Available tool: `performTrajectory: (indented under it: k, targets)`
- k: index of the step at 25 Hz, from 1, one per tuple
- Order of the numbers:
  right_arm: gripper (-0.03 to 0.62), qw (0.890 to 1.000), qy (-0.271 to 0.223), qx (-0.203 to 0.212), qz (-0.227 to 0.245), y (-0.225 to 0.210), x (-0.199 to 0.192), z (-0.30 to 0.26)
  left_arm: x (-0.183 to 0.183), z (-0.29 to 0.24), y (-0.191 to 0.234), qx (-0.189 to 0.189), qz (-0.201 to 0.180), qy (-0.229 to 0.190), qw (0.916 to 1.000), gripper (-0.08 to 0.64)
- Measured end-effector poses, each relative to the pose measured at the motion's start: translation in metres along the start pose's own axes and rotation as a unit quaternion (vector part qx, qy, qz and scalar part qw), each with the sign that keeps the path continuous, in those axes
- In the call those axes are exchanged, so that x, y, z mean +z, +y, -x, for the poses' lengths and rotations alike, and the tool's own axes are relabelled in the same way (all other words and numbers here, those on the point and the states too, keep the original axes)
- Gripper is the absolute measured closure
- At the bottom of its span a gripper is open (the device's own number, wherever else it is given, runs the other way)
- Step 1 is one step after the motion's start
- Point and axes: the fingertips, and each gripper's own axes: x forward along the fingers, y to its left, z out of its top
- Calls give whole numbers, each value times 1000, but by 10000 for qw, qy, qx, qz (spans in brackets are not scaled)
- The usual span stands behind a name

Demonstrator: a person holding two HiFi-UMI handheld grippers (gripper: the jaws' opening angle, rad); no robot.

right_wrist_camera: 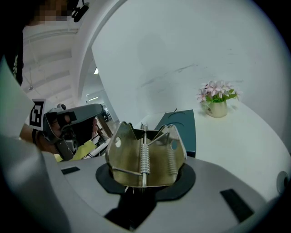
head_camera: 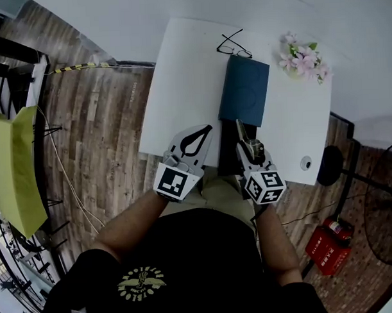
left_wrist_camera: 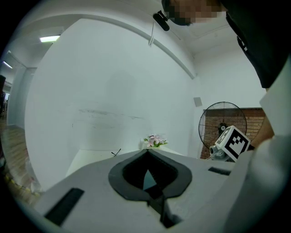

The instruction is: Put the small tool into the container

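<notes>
A brass-coloured metal spring clip (right_wrist_camera: 145, 157) sits between the jaws of my right gripper (head_camera: 247, 143), which is shut on it; the clip (head_camera: 250, 146) hangs over the near edge of the white table (head_camera: 180, 76). A dark teal flat case (head_camera: 245, 90) lies on the table just beyond that gripper, and in the right gripper view the case (right_wrist_camera: 179, 125) shows behind the clip. My left gripper (head_camera: 206, 128) is beside it to the left, over the table's near edge. Its tips (left_wrist_camera: 148, 151) meet with nothing between them.
Black glasses (head_camera: 234, 47) lie at the table's far edge beyond the case. A small pot of pink flowers (head_camera: 302, 60) stands at the far right corner. A small round white object (head_camera: 305, 163) sits near the right front corner. A fan (head_camera: 384, 223) and a red box (head_camera: 330, 244) stand on the floor to the right.
</notes>
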Motion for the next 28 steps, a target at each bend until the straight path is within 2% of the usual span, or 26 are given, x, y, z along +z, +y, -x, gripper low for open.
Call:
performTrajectory:
  k: [16,19,24,28]
  targets:
    - [471,9972,749,1,61,0,-37,-22,-13,8,17,207,211,127,9995,554]
    - [471,9962,856,-48,-127,-3,-46,-26,-14,9,18,224,213,144,9994,554]
    - [471,9921,964,-172,-786,-11,-66,-29,-18,11,18,249,228,196,9992,554]
    - [471,9902,1034,-234,-914,-10,-77,-32,-20,12,17,237,218,230,9992,554]
